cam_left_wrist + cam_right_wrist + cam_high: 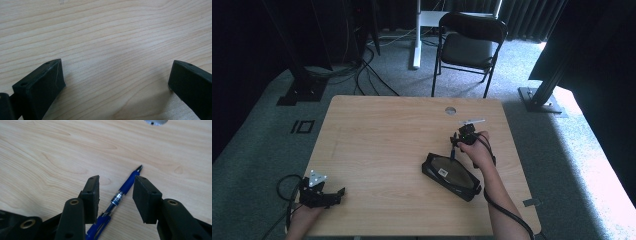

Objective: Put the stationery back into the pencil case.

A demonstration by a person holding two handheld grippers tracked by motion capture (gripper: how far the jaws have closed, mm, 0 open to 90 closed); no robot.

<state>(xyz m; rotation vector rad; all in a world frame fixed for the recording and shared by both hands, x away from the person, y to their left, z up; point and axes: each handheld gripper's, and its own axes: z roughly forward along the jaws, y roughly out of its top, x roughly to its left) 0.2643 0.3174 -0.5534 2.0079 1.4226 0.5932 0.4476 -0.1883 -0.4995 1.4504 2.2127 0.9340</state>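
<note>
A blue pen (119, 195) with a clear barrel lies flat on the wooden table (382, 130), its tip pointing away in the right gripper view. My right gripper (116, 180) is low over it with one jaw on each side; the pads are apart and do not touch the pen. In the high view that gripper (458, 141) sits just beyond a black pencil case (452, 175) lying at the table's centre right. My left gripper (339, 195) rests near the front left corner. Its jaws (116, 67) stand wide open over bare wood.
A round cable hole (450, 110) sits near the table's far edge, also visible as a grommet (156, 122) in the right gripper view. A black folding chair (469, 42) stands on the carpet behind the table. Cables and stand bases lie at the far left.
</note>
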